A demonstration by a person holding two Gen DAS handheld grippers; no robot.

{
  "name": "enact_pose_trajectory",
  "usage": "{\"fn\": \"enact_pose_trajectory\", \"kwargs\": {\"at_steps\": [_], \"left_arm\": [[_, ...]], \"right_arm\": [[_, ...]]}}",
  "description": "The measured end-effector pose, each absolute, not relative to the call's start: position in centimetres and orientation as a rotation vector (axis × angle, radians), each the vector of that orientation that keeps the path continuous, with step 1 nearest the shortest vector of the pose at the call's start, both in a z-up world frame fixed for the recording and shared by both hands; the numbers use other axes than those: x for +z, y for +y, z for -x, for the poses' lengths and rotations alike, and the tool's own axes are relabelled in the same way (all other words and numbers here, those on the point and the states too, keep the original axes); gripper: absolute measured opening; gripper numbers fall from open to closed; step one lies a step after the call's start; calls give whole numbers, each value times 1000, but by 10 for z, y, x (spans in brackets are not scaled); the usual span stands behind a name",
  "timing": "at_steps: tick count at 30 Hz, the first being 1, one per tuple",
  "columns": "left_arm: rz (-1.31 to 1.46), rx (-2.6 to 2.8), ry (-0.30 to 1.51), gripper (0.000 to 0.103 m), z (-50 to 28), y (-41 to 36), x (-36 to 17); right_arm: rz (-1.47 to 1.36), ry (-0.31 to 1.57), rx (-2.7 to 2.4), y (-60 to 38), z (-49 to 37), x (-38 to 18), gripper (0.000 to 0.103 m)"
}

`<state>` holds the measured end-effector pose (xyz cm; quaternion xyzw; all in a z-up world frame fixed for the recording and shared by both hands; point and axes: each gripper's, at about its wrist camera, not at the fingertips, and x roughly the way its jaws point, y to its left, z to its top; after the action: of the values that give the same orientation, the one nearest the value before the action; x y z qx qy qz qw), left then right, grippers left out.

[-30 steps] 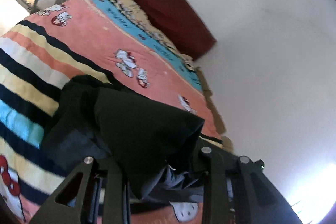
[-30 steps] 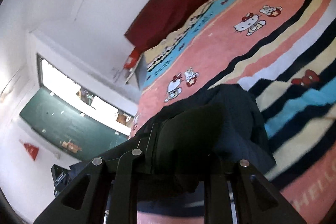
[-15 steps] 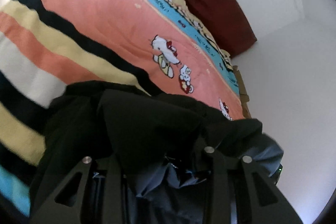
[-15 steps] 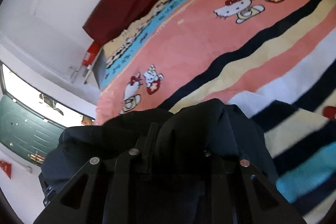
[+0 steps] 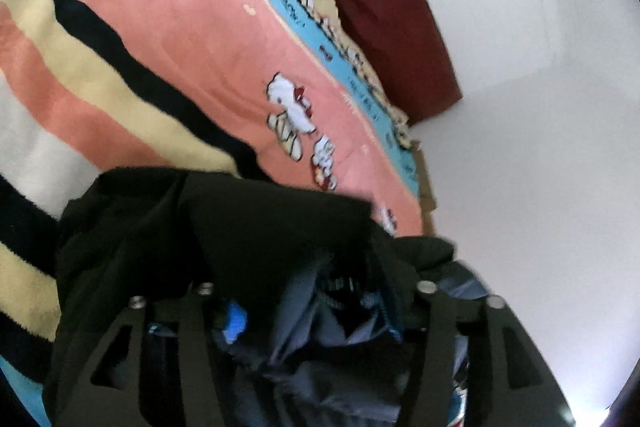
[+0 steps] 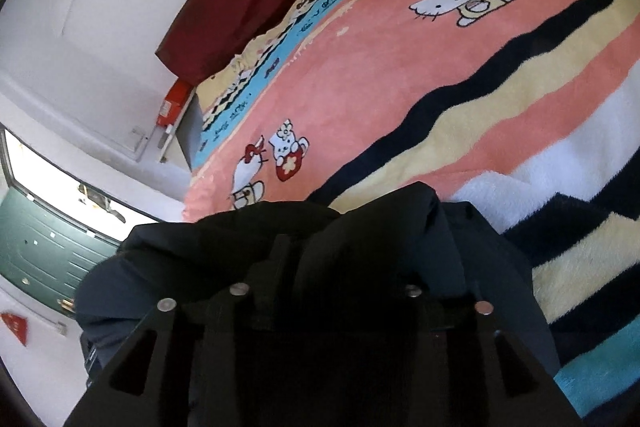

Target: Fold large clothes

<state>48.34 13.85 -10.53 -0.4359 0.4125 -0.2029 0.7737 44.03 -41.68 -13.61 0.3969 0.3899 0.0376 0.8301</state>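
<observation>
A large dark garment (image 5: 248,227) with a blue-grey lining (image 5: 320,339) lies bunched on the striped blanket. My left gripper (image 5: 312,291) is shut on an edge of it; black cloth drapes over both fingers and hides the tips. In the right wrist view the same dark garment (image 6: 360,235) covers my right gripper (image 6: 324,287), which is shut on a fold of it. Both grippers hold the cloth low over the bed.
The bed carries a pink, yellow, black and white striped cartoon blanket (image 6: 420,75). A dark red headboard cushion (image 5: 384,19) leans on the white wall. A red box (image 6: 174,103) sits on a bedside ledge, and a window (image 6: 52,187) is at left.
Both grippers have tilted down and moved forward with the garment. The cloth has spread and dropped nearer the blanket, and more of the bed fills both views.
</observation>
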Motion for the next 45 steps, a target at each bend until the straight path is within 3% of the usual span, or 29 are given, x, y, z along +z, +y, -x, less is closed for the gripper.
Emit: {"fn": "enact_pose_trajectory", "kwargs": {"at_steps": [3, 8, 14, 25, 34, 45], "left_arm": [[973, -428, 852, 58, -482, 150, -93], [992, -407, 789, 58, -472, 168, -74], [760, -316, 813, 58, -444, 163, -37], [337, -374, 903, 58, -415, 45, -18], [31, -298, 978, 59, -481, -49, -45], [-123, -152, 1099, 69, -563, -79, -95]], "right_arm": [[-862, 798, 98, -419, -440, -129, 59], [-888, 731, 130, -428, -432, -116, 79], [-787, 680, 126, -430, -414, -72, 80], [-272, 780, 236, -319, -391, -25, 79], [-123, 852, 266, -287, -435, -49, 77], [-67, 1009, 153, -302, -517, -106, 79]]}}
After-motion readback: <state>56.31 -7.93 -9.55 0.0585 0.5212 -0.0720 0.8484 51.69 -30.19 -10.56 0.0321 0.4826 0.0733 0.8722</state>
